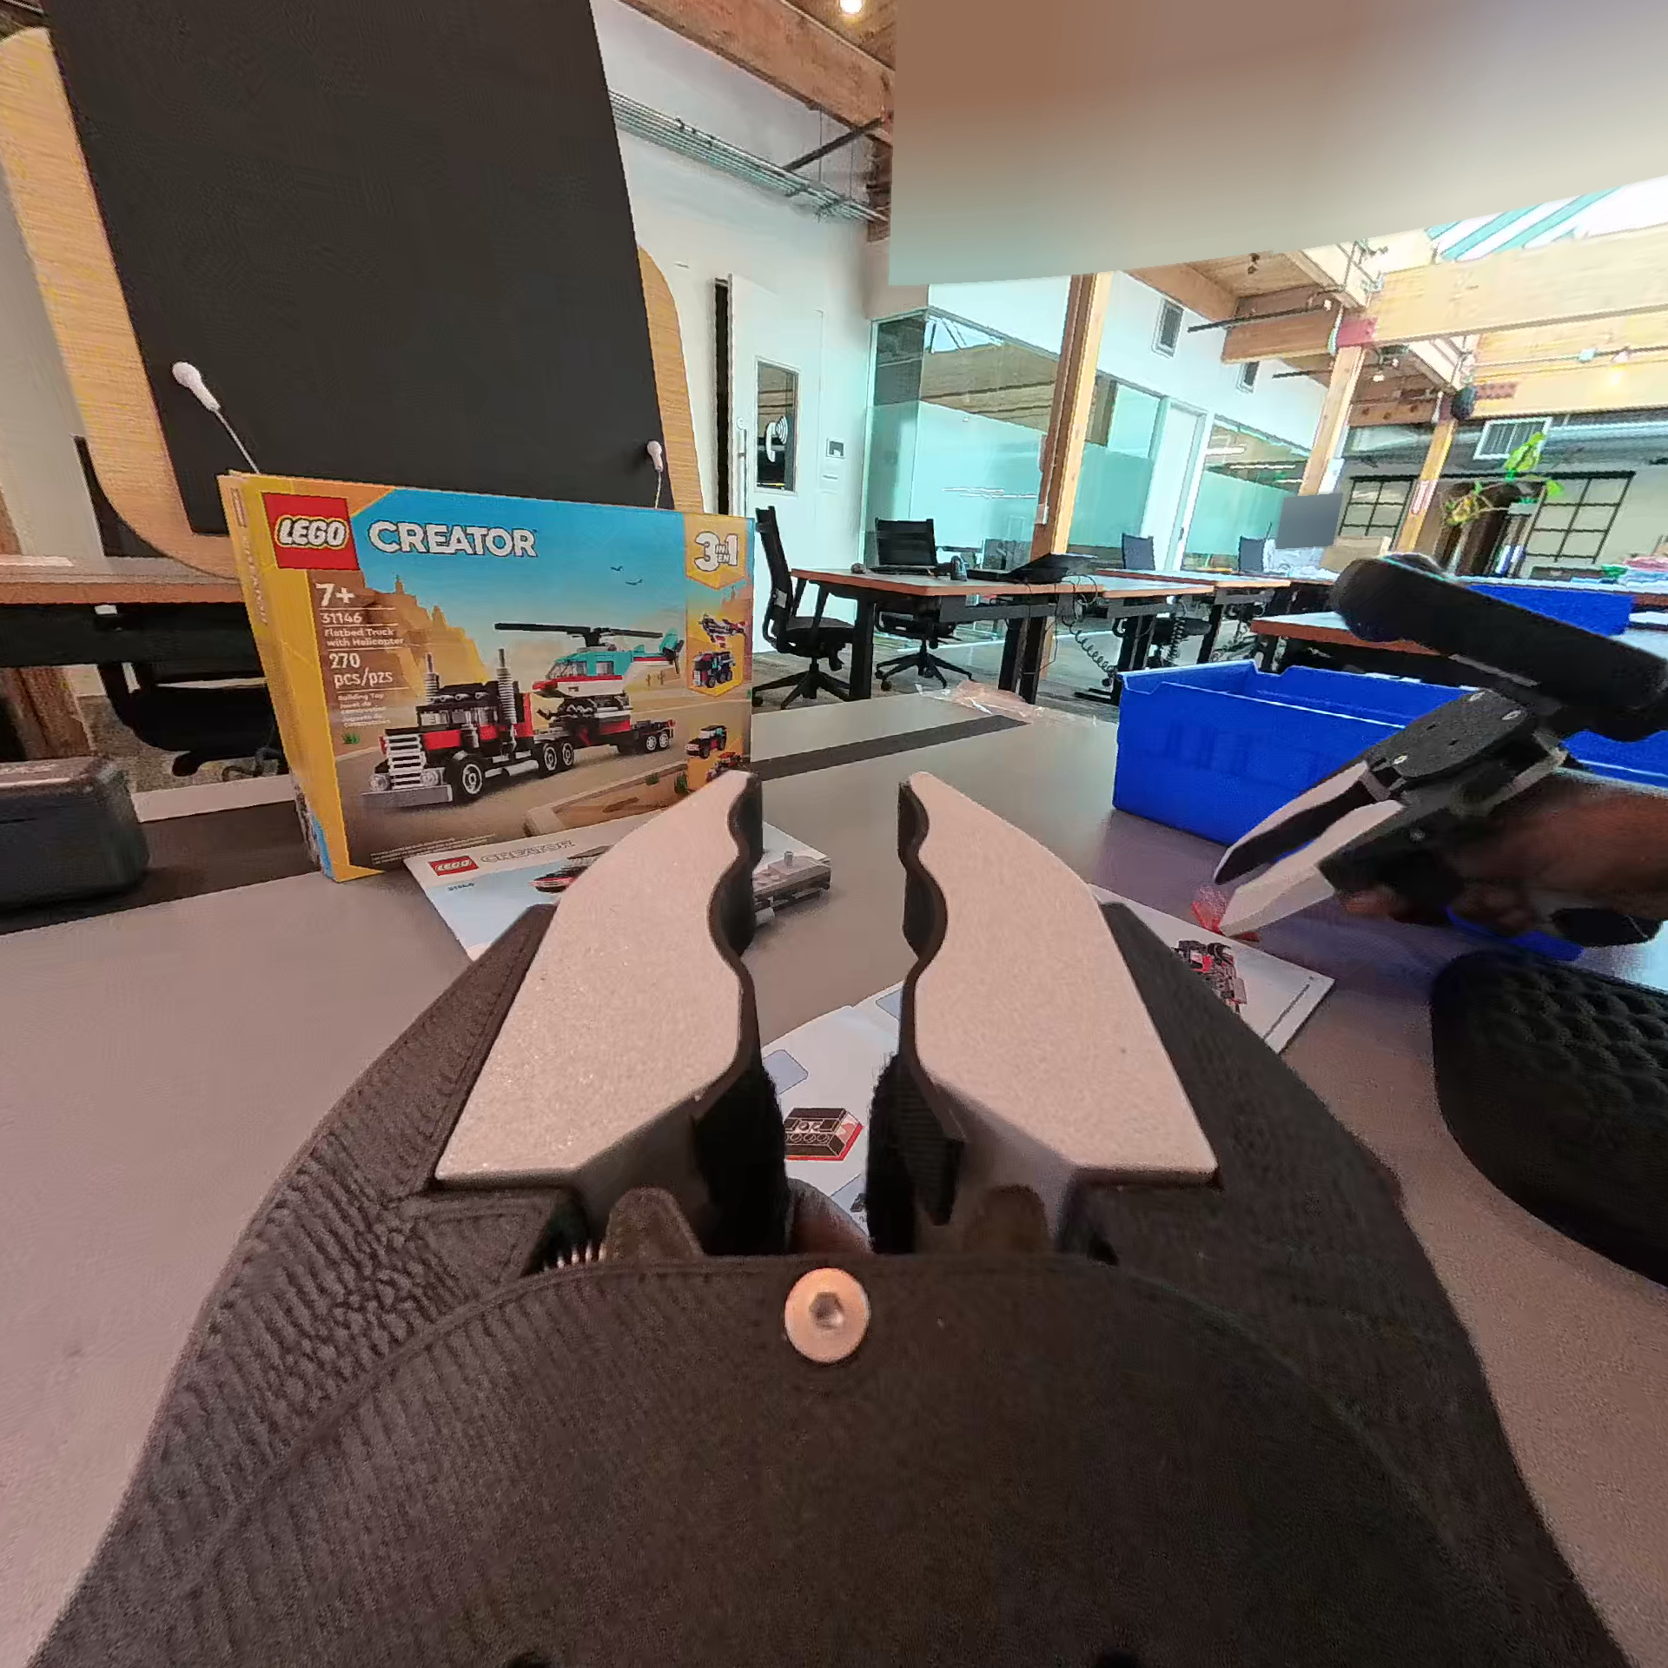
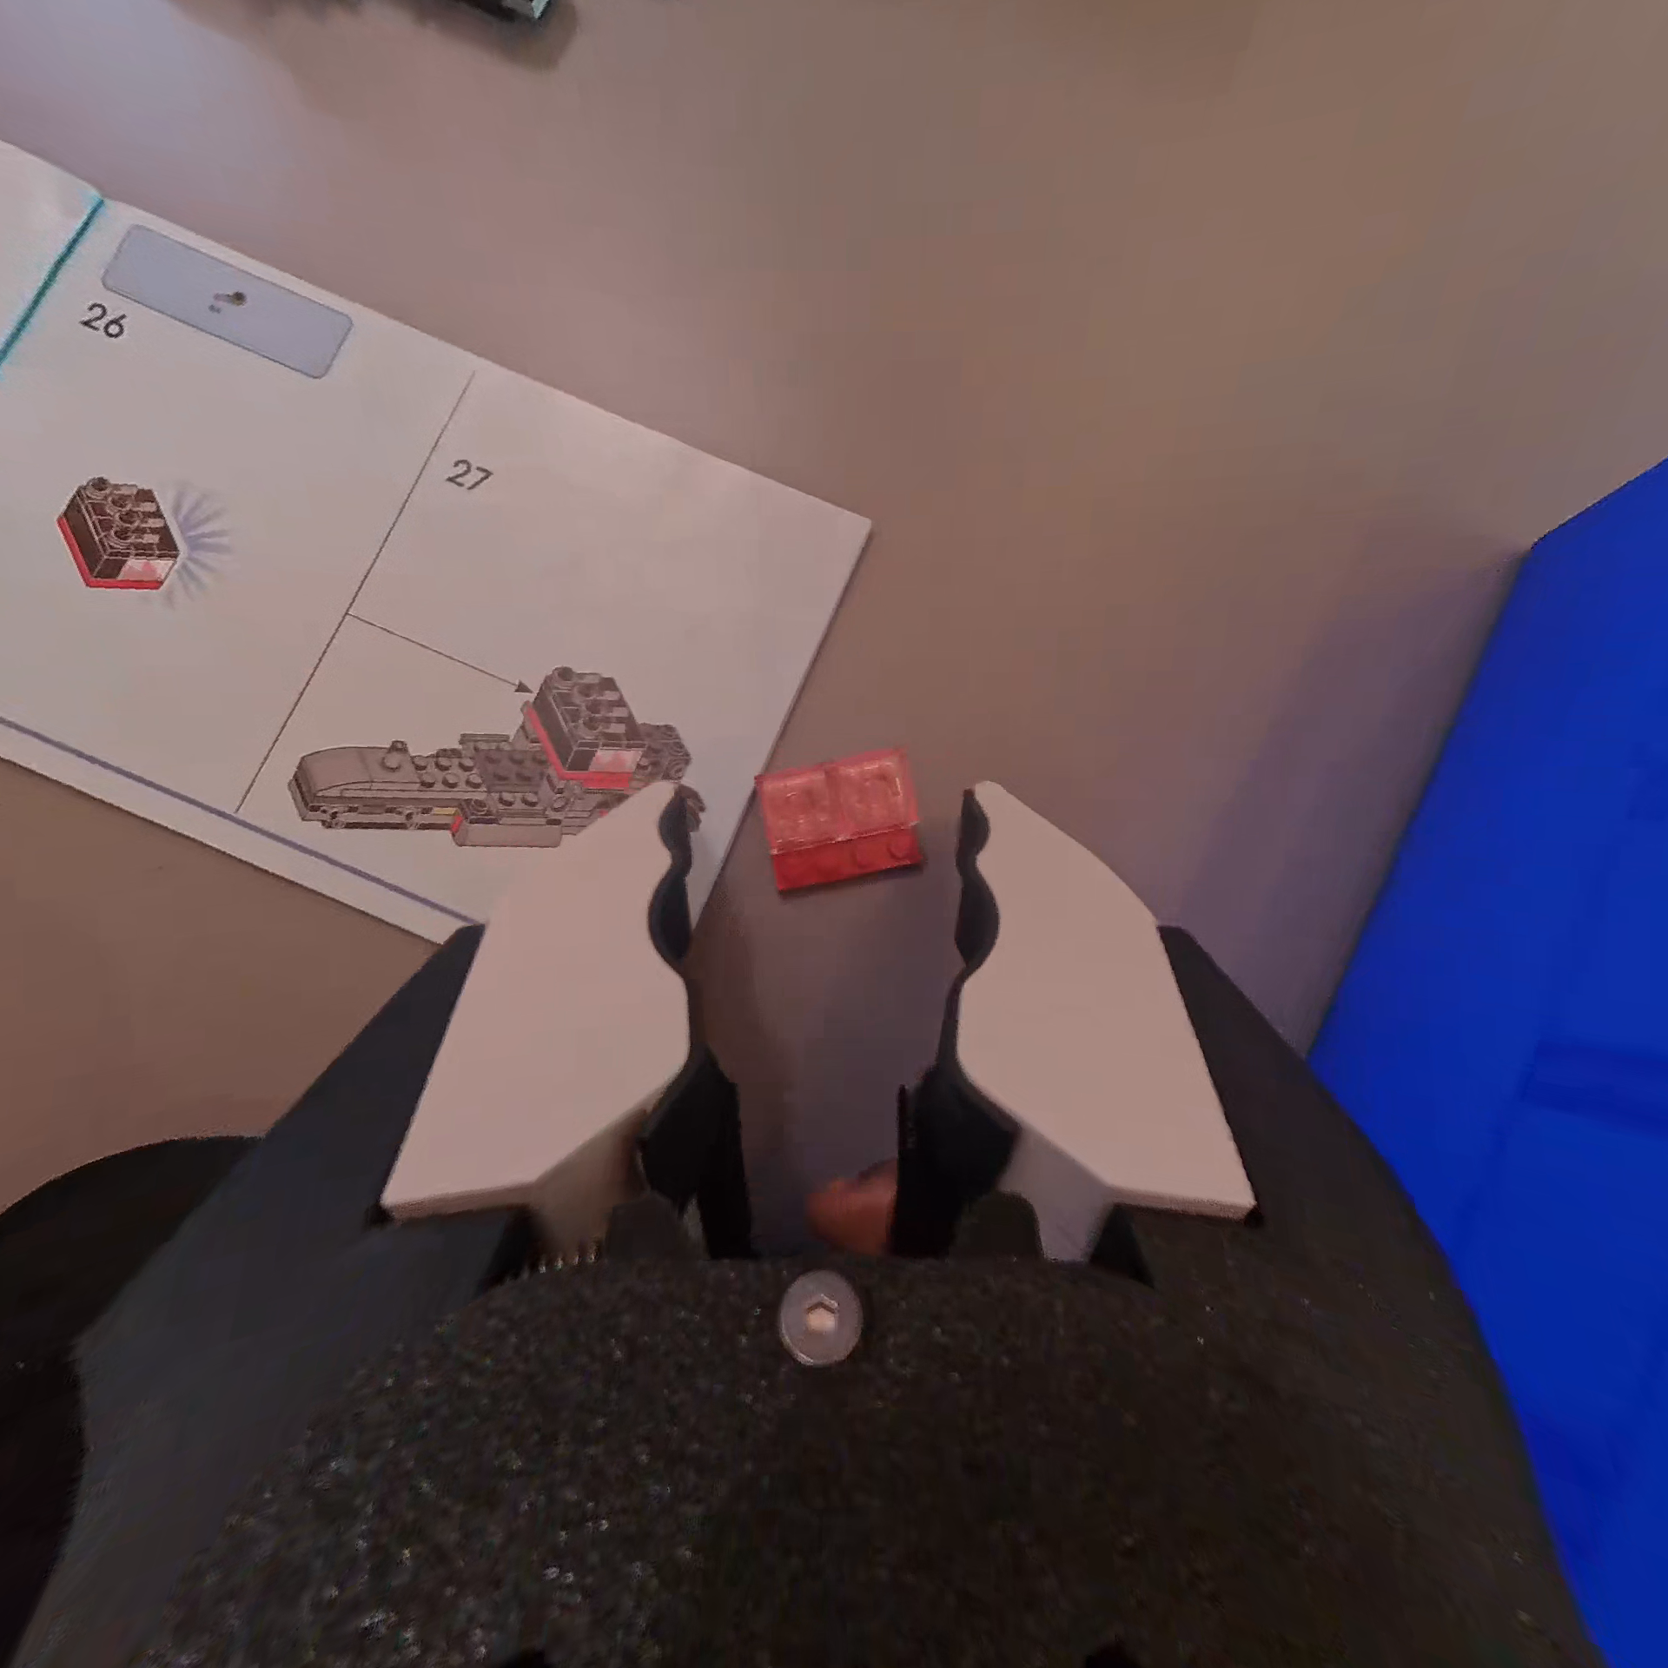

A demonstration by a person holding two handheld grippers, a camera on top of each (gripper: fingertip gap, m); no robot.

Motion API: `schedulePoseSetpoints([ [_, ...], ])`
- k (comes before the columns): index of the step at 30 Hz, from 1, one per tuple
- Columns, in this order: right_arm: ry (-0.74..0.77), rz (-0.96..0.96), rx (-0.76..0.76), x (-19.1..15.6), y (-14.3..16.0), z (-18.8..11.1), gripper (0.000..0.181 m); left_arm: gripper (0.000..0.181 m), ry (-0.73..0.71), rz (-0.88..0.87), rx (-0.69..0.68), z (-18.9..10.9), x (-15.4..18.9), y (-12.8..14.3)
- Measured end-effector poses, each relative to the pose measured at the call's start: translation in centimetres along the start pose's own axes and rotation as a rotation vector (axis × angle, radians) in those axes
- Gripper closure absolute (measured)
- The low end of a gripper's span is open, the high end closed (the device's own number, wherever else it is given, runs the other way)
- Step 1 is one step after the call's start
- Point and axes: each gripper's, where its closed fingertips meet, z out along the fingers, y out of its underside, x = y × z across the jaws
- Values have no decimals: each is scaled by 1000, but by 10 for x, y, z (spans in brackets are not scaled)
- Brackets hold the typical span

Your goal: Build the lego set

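Note:
A small red piece (image 2: 841,817), clear red bricks on a red plate, lies on the grey table (image 2: 1083,361) just past the tips of my open, empty right gripper (image 2: 823,794). The open instruction booklet (image 2: 433,560) lies to its left. In the left wrist view my left gripper (image 1: 826,794) is open and empty, held above the booklet (image 1: 1264,984). A partly built grey model (image 1: 790,875) sits beyond its left finger. The right gripper (image 1: 1232,898) shows at the right, tips down by the red piece (image 1: 1209,905).
The set's box (image 1: 505,668) stands upright at the back left. A blue bin (image 1: 1264,749) stands at the right and shows in the right wrist view (image 2: 1552,993) close beside my right finger. A second booklet (image 1: 505,880) lies before the box. A black device (image 1: 63,830) sits far left.

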Motion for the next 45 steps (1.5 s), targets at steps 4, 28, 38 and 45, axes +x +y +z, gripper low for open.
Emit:
schedulePoseSetpoints([
  [4, -23, -34, -11, 3, 2, 4, 147, 153, 18, 5, 4, 0, 3, -1],
  [28, -435, -317, 164, -142, -64, 11, 131, 156, 267, 310, -151, 7, 61, 29],
  [38, -623, -987, 130, -134, -66, 17, 159, 156, 288, 327, -184, 7, 64, 35],
  [45, -753, -1222, -79, -144, -52, 34, 148, 157, 278, 282, -230, 8, 59, 41],
])
